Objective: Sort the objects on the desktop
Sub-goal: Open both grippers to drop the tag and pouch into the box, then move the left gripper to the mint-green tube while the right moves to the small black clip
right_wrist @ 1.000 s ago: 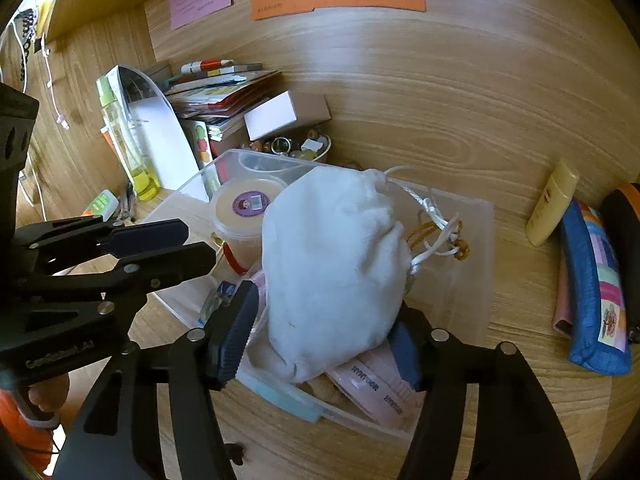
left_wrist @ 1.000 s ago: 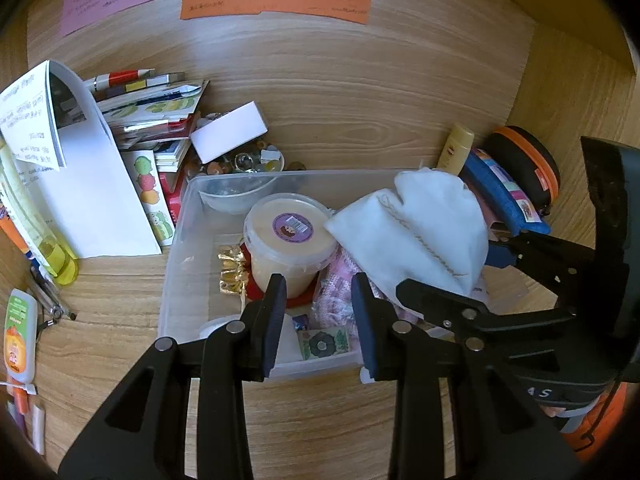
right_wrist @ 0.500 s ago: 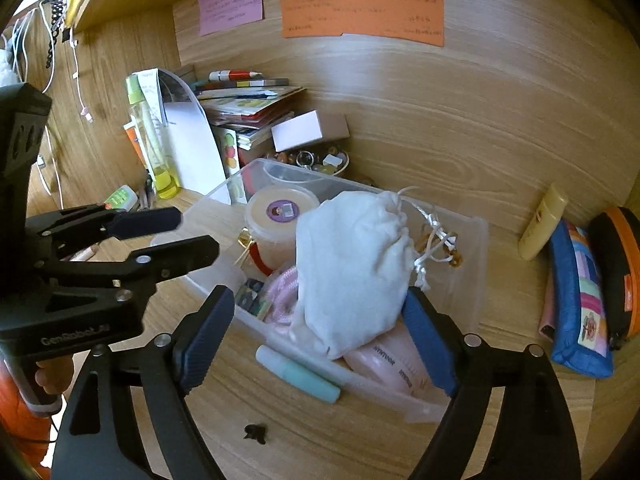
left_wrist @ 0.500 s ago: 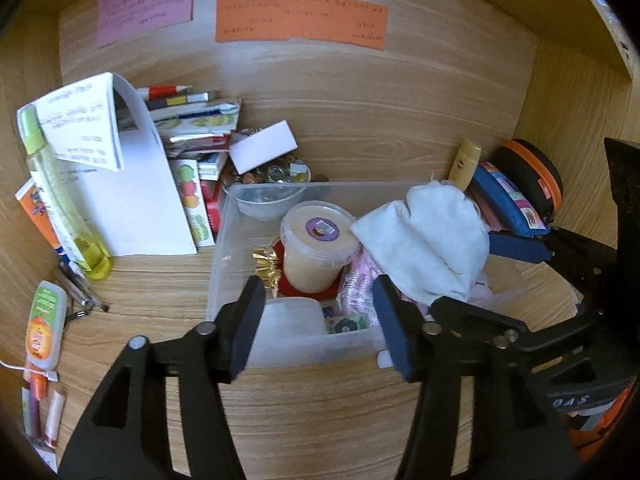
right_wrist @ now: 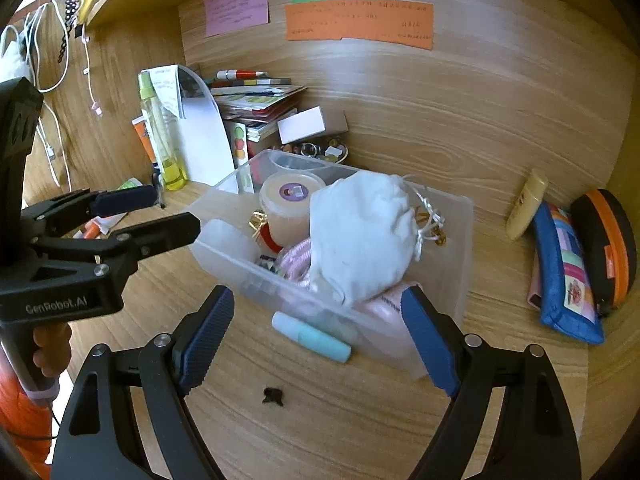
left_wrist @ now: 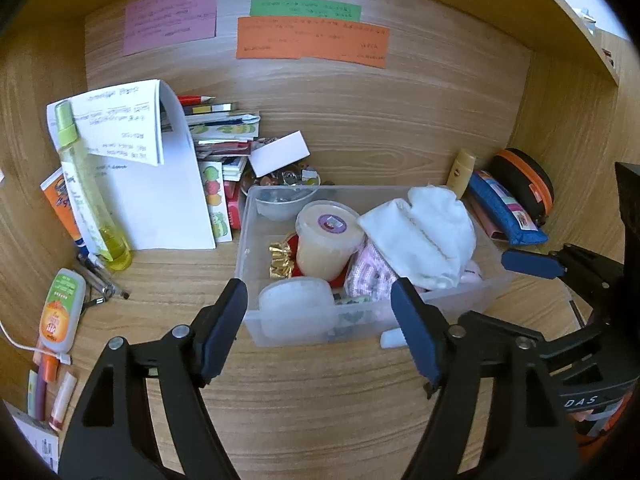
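A clear plastic bin (left_wrist: 492, 286) (right_wrist: 460, 248) sits on the wooden desk. In it lie a white drawstring pouch (left_wrist: 424, 236) (right_wrist: 360, 232), a cream tub with a purple label (left_wrist: 326, 240) (right_wrist: 286, 208), a round white lid (left_wrist: 296, 300) and pink items. My left gripper (left_wrist: 322, 332) is open and empty, in front of the bin. My right gripper (right_wrist: 316, 340) is open and empty, in front of the bin's near corner. A pale teal tube (right_wrist: 310, 340) lies on the desk against the bin.
Books, a white box (left_wrist: 280, 153) and a bent paper sheet (left_wrist: 160, 184) stand at the back left with a yellow spray bottle (left_wrist: 86, 188). A blue pencil case (right_wrist: 562, 272), an orange-black case (right_wrist: 604, 240) and a cream tube (right_wrist: 524, 210) lie right. A small black scrap (right_wrist: 273, 396) lies near.
Both grippers have pulled back from the bin and opened wider. The right gripper has let go of the white pouch, which now rests in the bin.
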Demonstrator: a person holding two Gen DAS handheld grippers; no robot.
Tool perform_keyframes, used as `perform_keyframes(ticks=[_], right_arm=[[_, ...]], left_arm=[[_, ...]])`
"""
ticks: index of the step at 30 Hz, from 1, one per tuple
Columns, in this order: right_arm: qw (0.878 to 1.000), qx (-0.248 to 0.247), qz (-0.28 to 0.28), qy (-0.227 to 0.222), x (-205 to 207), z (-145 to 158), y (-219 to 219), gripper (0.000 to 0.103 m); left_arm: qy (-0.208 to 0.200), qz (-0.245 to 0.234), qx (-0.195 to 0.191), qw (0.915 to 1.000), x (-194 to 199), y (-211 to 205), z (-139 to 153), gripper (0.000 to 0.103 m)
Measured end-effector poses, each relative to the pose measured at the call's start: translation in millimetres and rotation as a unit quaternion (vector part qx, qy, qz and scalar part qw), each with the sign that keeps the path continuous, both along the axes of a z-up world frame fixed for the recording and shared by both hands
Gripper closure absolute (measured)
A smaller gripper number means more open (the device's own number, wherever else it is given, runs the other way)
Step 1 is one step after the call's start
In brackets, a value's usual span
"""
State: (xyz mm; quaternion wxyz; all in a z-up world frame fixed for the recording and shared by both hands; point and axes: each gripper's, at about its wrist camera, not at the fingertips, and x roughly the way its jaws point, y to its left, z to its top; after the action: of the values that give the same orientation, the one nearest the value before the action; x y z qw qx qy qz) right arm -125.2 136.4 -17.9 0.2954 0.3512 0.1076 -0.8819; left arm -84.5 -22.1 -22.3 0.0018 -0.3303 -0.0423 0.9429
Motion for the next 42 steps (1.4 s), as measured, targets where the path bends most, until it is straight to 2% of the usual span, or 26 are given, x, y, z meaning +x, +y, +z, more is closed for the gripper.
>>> perform_keyframes(ticks=[8,14,21,24,29,31,34,42], right_arm=[[1.000,0.008,-0.010,-0.001,18,-8,6,0.019],[1.000,0.015,-0.011,-0.014,29,-26,10,0.019],[0.998,0.047,0.001,-0.030,38,-60,0,0.019],[0.998,0.048,0.006,-0.042,37,-70,-3,0.023],[0.996,0.064,0.026,-0.059,36,-82,-12,0.063],[0.995,0.073,0.028,-0.059,37,-86,-16,0.068],[0.995,0.075,0.037,-0.055,38,-86,-20,0.087],[0.996,0.054,0.041,-0.052,35,-81,-10,0.088]], left_arm=[[0.001,0.008,0.002,1.0000,21,-5,-5,0.016],[-0.017,0.006,0.000,0.9998,30,-6,-21,0.015],[-0.042,0.004,0.003,0.9991,33,-6,-42,0.015],[-0.049,0.003,0.007,0.9987,34,-7,-49,0.015],[-0.057,0.002,0.012,0.9983,33,-10,-56,0.015],[-0.062,-0.001,0.012,0.9980,31,-8,-58,0.015],[-0.068,-0.005,0.012,0.9976,27,-4,-61,0.015],[-0.087,-0.023,0.007,0.9959,10,20,-69,0.015]])
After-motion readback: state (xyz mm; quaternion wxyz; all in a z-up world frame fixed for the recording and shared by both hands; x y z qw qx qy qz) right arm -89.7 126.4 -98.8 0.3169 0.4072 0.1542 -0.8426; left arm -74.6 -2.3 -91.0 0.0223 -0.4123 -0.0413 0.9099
